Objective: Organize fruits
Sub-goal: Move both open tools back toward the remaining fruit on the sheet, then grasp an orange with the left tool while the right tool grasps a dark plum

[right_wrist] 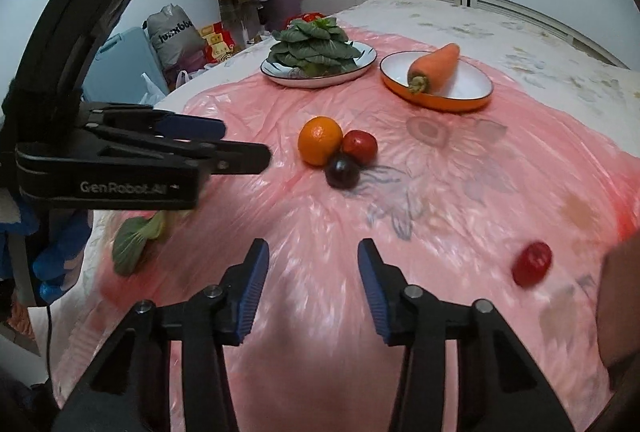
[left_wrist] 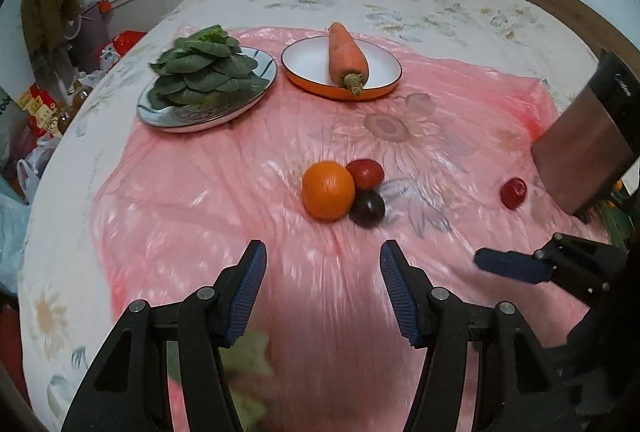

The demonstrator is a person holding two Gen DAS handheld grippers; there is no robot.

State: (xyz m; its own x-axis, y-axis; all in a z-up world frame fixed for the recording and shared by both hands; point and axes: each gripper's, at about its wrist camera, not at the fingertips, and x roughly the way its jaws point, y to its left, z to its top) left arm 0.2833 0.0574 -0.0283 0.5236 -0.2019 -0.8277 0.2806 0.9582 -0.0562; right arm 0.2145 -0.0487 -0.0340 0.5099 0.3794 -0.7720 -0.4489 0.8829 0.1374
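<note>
- Left gripper [left_wrist: 322, 290] hovers with blue-padded jaws spread wide and nothing between them; right gripper [right_wrist: 313, 288] likewise gapes, holding nothing
- Round orange citrus fruit [left_wrist: 328, 190], glossy red fruit [left_wrist: 365, 173] and dark purple plum [left_wrist: 368, 208] sit touching, straight ahead of the left gripper on the pink plastic sheet [left_wrist: 200, 171]; a lone small red fruit [right_wrist: 532, 263] lies just right of the right gripper
- Step, I judge: reaching to gather; next, close on the stray fruit

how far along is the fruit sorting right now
Looks done: the greens sit on one plate and the carrot in the orange bowl. In hand: nothing; the left gripper and right gripper are open. Left: the orange, red fruit, dark fruit, stray red fruit and loose leaf.
</note>
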